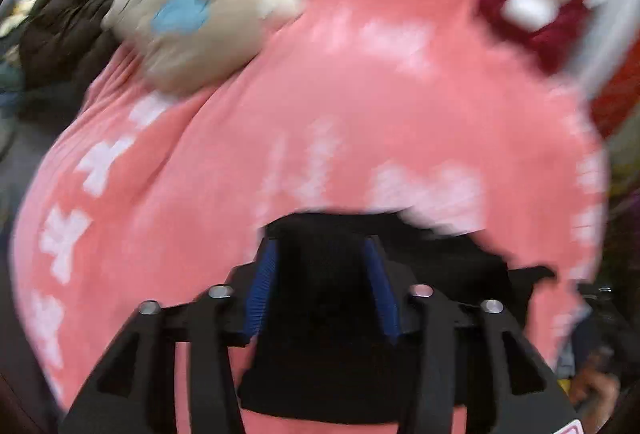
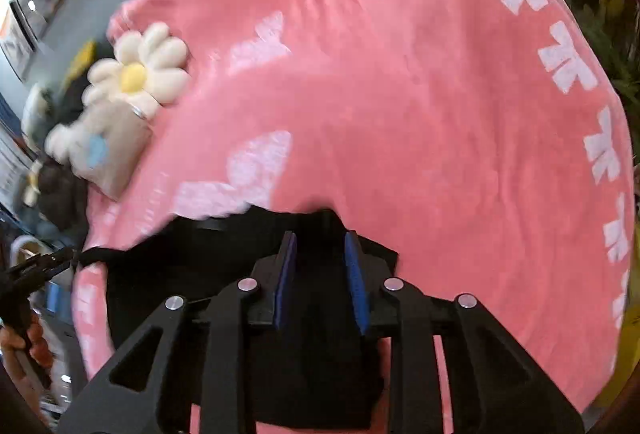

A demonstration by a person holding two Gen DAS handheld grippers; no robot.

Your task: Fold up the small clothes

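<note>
A small black garment (image 1: 448, 254) lies on a pink blanket with white bow prints (image 1: 320, 106). My left gripper (image 1: 320, 254) has its blue-padded fingers around a bunch of the black cloth and grips it. My right gripper (image 2: 320, 246) likewise has black cloth (image 2: 200, 258) filling the gap between its blue pads. In the right wrist view the left gripper (image 2: 44, 262) shows at the far left, pinching the garment's stretched corner. The left view is blurred by motion.
A beige pillow with a white daisy and a blue patch (image 1: 208, 6) lies at the blanket's far left, also in the right view (image 2: 132, 74). A dark red plush with white parts (image 1: 536, 10) sits at the far end. Dark clothes (image 1: 60, 34) are piled beside the pillow.
</note>
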